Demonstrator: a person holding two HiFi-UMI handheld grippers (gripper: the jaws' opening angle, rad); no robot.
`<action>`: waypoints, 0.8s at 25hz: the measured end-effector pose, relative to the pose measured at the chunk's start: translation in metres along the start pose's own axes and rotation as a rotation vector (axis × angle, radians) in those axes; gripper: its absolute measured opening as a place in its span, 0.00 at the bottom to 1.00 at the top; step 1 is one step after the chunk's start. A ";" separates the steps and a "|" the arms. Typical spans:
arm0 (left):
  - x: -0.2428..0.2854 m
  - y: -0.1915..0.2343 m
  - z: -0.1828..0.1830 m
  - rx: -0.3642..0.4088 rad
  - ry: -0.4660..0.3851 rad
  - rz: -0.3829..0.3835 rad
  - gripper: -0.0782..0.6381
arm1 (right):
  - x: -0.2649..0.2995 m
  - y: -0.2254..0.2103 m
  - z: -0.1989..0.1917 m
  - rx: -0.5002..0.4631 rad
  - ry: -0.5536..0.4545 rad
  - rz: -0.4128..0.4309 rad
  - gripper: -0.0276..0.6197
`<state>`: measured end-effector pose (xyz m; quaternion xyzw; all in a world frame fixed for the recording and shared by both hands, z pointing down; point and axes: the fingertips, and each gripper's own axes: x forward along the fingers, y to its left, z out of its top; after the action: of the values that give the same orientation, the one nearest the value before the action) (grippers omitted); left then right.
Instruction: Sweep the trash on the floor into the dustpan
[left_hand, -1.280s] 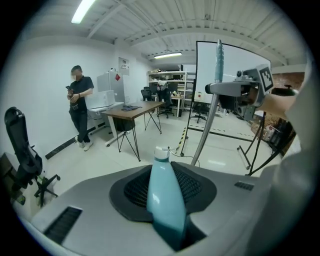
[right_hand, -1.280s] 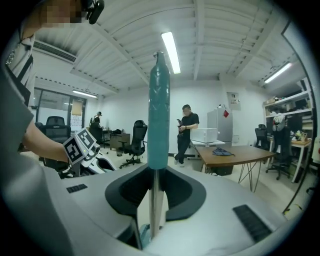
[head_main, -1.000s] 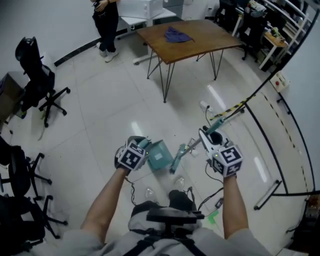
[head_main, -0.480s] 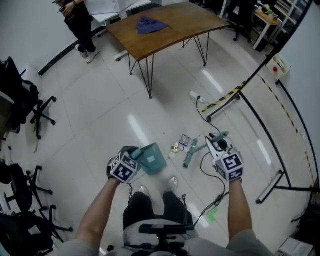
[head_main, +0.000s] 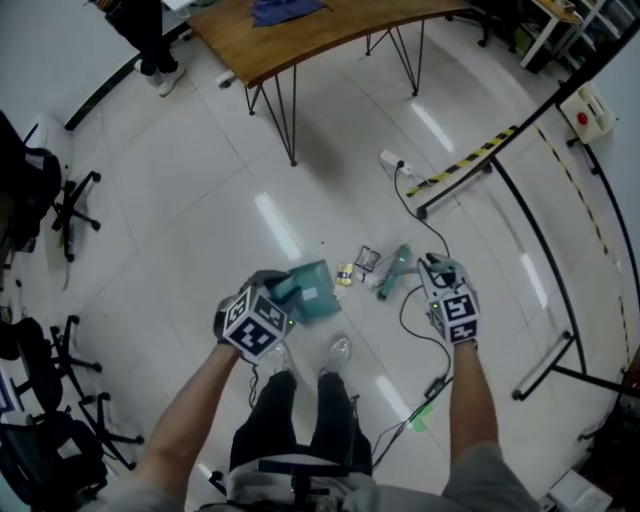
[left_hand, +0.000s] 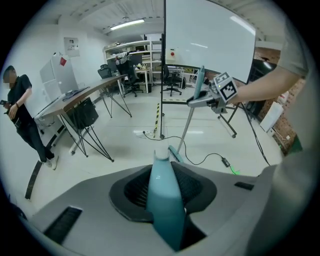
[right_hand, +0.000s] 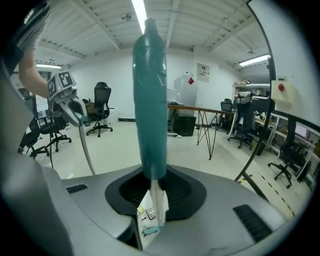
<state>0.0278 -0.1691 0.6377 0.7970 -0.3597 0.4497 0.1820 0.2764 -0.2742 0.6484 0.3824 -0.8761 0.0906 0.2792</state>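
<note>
Left gripper: jaws were clamped on the smooth, tapered teal plastic handle of a boxy teal dustpan. Right gripper: jaws were closed on the broom, at its round teal grip, above a thin silvery shaft. Trash, small flat wrappers and a yellowish lump, lay on glossy white floor tiles, between dustpan and broom head.

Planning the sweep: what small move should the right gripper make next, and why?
Probably draw the broom, held in the right gripper, toward the dustpan: the trash lies on the floor between them, not yet in the pan.
</note>
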 end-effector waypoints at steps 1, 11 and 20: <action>0.002 0.001 0.005 0.000 -0.003 -0.003 0.27 | 0.004 0.002 -0.011 0.018 0.008 0.005 0.16; 0.018 -0.014 0.030 0.014 0.004 -0.001 0.27 | 0.007 0.059 -0.016 0.345 -0.121 0.072 0.17; 0.016 -0.005 0.024 0.011 -0.003 0.008 0.27 | 0.015 0.120 0.013 0.477 -0.196 0.259 0.17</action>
<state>0.0509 -0.1875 0.6391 0.7974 -0.3606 0.4510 0.1755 0.1759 -0.2052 0.6524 0.3292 -0.8944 0.2917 0.0813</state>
